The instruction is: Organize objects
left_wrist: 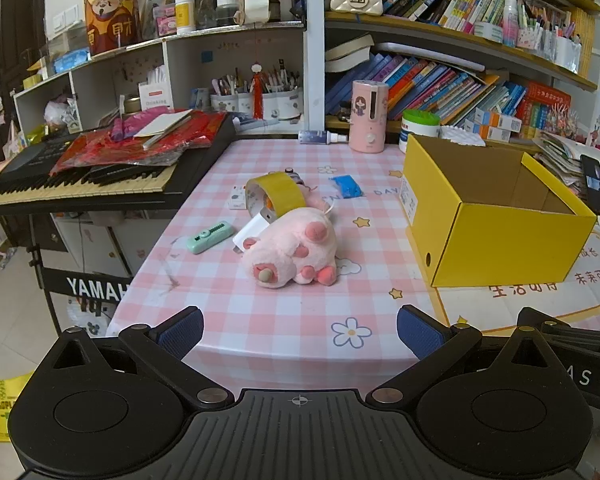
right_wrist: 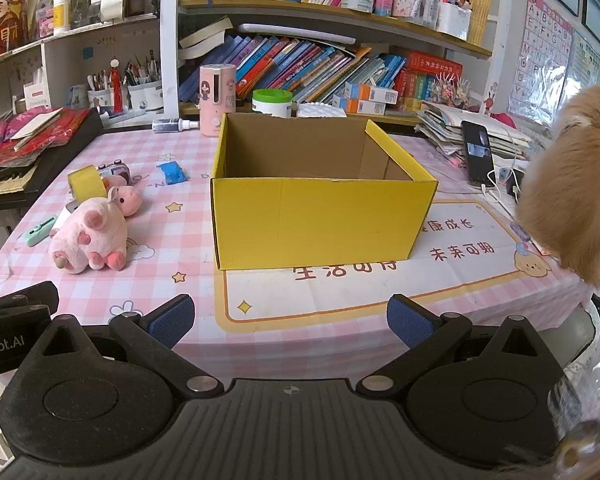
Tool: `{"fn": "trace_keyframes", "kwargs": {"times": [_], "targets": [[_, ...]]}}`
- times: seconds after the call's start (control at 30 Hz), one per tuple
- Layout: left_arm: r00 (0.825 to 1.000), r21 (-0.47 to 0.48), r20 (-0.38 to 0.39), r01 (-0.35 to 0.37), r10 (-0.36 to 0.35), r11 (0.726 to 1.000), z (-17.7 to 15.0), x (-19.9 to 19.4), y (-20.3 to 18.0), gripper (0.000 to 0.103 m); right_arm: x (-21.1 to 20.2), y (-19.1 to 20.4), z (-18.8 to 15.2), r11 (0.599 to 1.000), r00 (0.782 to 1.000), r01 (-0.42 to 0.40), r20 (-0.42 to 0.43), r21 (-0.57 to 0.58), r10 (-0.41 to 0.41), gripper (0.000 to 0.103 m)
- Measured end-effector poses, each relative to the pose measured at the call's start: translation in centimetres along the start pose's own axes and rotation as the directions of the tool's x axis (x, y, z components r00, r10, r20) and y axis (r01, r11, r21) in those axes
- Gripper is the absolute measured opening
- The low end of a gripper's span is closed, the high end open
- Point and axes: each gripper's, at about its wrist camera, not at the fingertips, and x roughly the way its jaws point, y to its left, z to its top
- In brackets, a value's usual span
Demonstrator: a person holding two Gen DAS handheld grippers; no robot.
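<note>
checked table (right_wrist: 188, 240), yellow box (right_wrist: 320, 220), pink plush (right_wrist: 92, 236)

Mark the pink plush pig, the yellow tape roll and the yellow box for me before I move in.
pink plush pig (left_wrist: 296, 248): left wrist view, on its belly.
yellow tape roll (left_wrist: 286, 194): left wrist view, on the outer yellow band.
yellow box (right_wrist: 320, 220): right wrist view, on the near front wall.
</note>
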Motion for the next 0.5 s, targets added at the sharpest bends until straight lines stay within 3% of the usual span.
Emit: {"fn": "trace_keyframes", "kwargs": {"times": [0.5], "targets": [[1.000,0.003,0.004,-0.003,0.003,1.000,0.11,0.03,0.08,0.103,0.02,-0.02,-0.01,1.000,1.000,0.004,0.007,0.001,-0.004,0.103]]}}
